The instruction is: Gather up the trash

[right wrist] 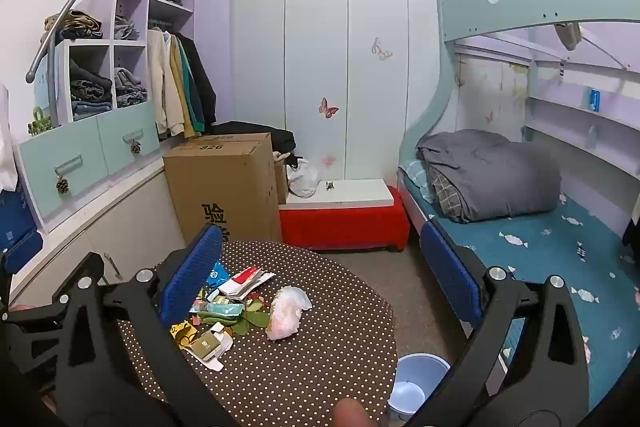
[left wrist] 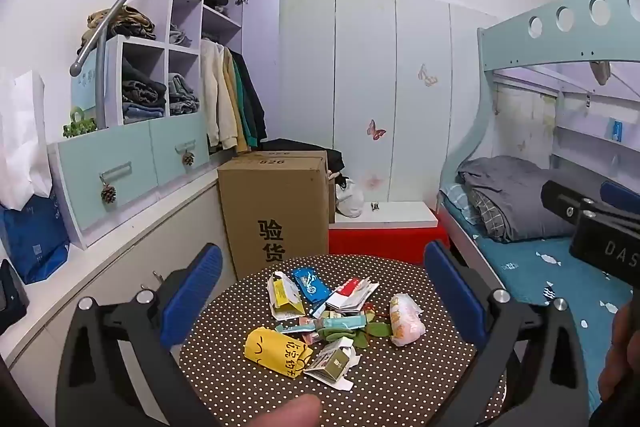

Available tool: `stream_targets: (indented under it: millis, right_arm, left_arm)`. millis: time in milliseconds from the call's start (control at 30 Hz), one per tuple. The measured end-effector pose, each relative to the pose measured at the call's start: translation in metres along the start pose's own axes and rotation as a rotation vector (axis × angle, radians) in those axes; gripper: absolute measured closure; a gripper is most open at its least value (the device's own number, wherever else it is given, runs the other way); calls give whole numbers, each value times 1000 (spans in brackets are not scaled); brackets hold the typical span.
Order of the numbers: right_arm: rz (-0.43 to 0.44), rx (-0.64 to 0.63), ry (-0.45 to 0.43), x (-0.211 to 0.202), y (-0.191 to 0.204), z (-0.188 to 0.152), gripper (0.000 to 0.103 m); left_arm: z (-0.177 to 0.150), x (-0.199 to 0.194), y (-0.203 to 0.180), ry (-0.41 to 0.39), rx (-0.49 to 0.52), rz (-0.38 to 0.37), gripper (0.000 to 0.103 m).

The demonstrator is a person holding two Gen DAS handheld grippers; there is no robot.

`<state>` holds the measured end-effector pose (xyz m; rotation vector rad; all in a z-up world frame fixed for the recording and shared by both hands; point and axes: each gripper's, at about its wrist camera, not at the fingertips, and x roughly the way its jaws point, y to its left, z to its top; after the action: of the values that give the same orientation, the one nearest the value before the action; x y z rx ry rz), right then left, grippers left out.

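Observation:
A pile of trash lies on a round brown polka-dot table (left wrist: 392, 383): a yellow wrapper (left wrist: 276, 351), a blue packet (left wrist: 310, 285), a red and white carton (left wrist: 352, 293), a pink-white crumpled bag (left wrist: 406, 319) and a small olive box (left wrist: 334, 363). My left gripper (left wrist: 322, 303) is open and empty, held above the pile. My right gripper (right wrist: 320, 275) is open and empty, above the table's right side; the crumpled bag (right wrist: 286, 311) lies between its fingers in view. A light blue bin (right wrist: 416, 383) stands on the floor by the table's right edge.
A cardboard box (left wrist: 276, 211) and a red bench (left wrist: 384, 239) stand behind the table. A bunk bed (right wrist: 520, 187) with a grey quilt is at the right. Cabinets and shelves with clothes (left wrist: 140, 99) line the left wall. The right gripper's body (left wrist: 600, 227) shows at the left wrist view's right edge.

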<state>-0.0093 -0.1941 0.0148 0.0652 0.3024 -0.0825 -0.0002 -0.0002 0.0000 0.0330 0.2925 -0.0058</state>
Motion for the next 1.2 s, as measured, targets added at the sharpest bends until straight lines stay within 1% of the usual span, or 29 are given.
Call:
stream_targets:
  millis: [133,267,433,567,633,700,933,1200]
  right_arm:
    - [1,-4,3,0,0,0,6]
    - [2,-4,0,0,0,1,6]
    - [4,-4,6,0,4,-4,6]
    - [7,-5,13,2,4,4,6]
    - [6,-6,14,2,5,5,6]
    - [7,-12,15,13,11,-1,6]
    - [9,-11,14,14,10,1,6]
    - [9,-12,13,14,10,1,6]
  left_arm:
    - [0,1,1,13,-11,-12,4]
    - [14,-2,5,20,-15,-3,4]
    - [7,3,5,21,-12,2,4]
    - [5,4,5,19,-8,3,4]
    - [6,5,5,21,-12,2,4]
    - [6,6,5,20,-12,-2,4]
    - [6,8,2,6,4,-5,4]
    - [6,9,1,7,3,-8,4]
